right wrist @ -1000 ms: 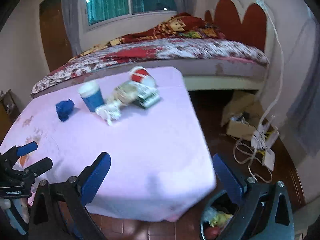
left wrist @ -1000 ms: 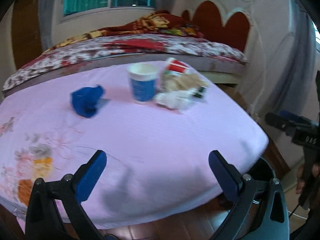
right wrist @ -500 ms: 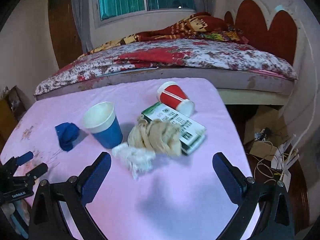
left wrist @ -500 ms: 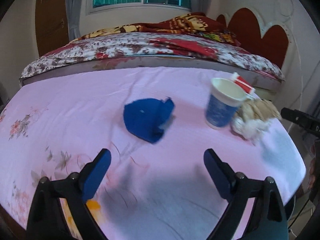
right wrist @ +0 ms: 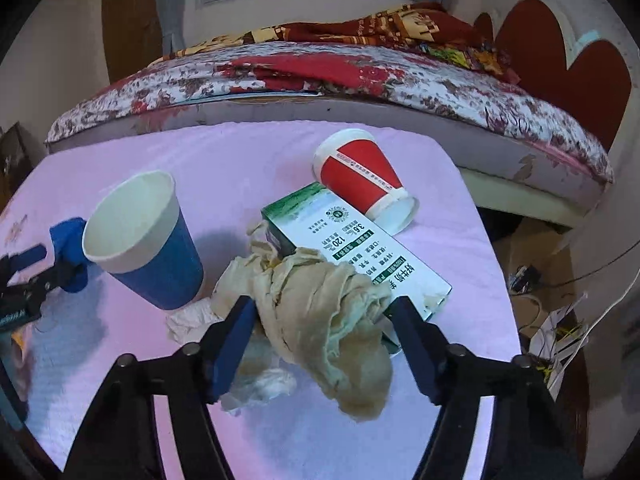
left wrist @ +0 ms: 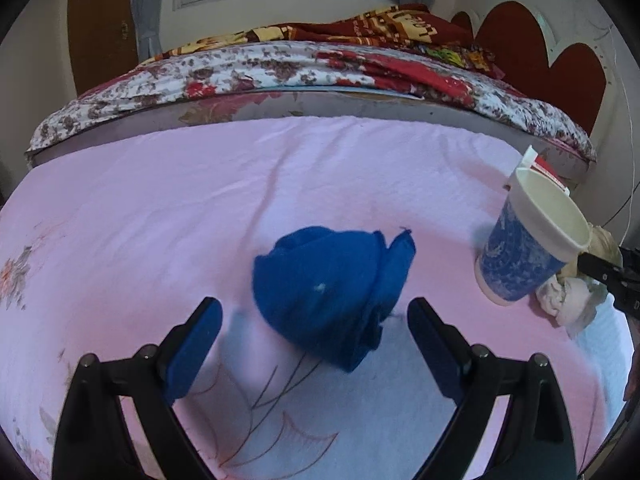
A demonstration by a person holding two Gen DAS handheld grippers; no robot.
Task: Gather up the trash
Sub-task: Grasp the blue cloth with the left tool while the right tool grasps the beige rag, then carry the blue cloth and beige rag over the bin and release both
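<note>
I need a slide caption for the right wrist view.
Open right hand-held gripper straddles crumpled beige cloth beside blue cup.

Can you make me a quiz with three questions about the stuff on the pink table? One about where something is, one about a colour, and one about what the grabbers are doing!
1. Where is the red cup?
A. Lying on its side behind the box
B. Standing inside the blue cup
C. On the bed

2. What colour is the crumpled cloth in front of the left gripper?
A. Yellow
B. Blue
C. Green

3. What are the right gripper's fingers doing?
A. Squeezing the blue cup
B. Open on either side of the beige rag
C. Holding the red cup in the air

Answers:
1 A: the red cup lies tipped over, its rim against the box's far edge.
2 B: the cloth is deep blue on the pink tablecloth.
3 B: both fingers stand apart with the rag between them, not yet pinched.
</note>
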